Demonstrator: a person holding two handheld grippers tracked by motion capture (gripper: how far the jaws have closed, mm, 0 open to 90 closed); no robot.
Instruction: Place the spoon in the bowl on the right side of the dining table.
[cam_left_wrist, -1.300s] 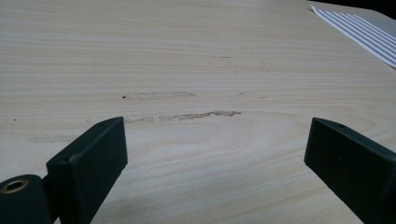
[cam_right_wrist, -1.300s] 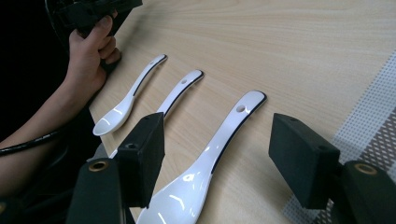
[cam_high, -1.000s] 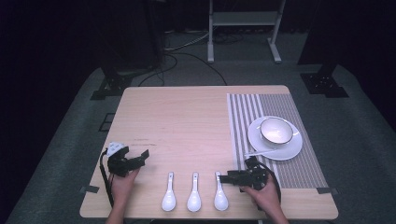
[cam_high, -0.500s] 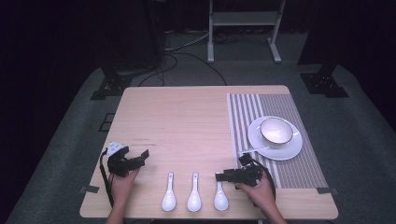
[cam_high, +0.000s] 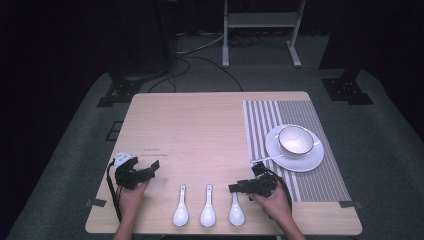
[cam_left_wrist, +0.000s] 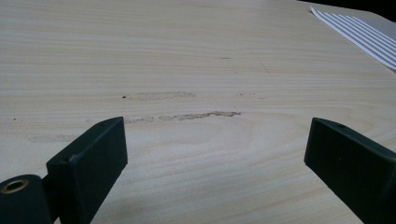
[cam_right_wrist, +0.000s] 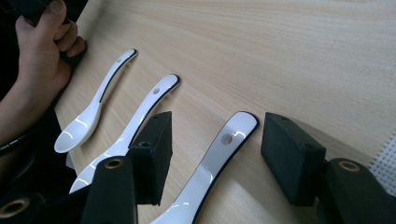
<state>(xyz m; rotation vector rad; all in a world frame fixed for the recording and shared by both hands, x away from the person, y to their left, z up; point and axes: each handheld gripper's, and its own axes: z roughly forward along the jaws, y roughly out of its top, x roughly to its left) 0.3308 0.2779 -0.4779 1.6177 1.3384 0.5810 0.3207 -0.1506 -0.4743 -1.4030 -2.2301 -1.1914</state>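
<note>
Three white ceramic spoons lie side by side near the table's front edge: the left one (cam_high: 180, 212), the middle one (cam_high: 207, 212) and the right one (cam_high: 236, 210). My right gripper (cam_high: 235, 188) lies low over the right spoon's handle (cam_right_wrist: 219, 154). That handle runs between the jaws of the right gripper (cam_right_wrist: 215, 144), with a gap on both sides. The jaws have just been closing and no pad presses on it. My left gripper (cam_high: 151, 169) rests at the front left. The left gripper (cam_left_wrist: 215, 149) is open over bare wood with nothing between its jaws.
A white bowl (cam_high: 295, 140) sits on a saucer (cam_high: 300, 162) on a striped placemat (cam_high: 320, 185) at the right, with a thin utensil on the saucer's left rim. The person's left hand (cam_right_wrist: 42, 51) is beyond the spoons. The table's front edge is close behind both hands.
My right gripper has shifted a little left onto the right spoon's handle, and its jaws have narrowed around it. The left gripper and the spoons have stayed put.
</note>
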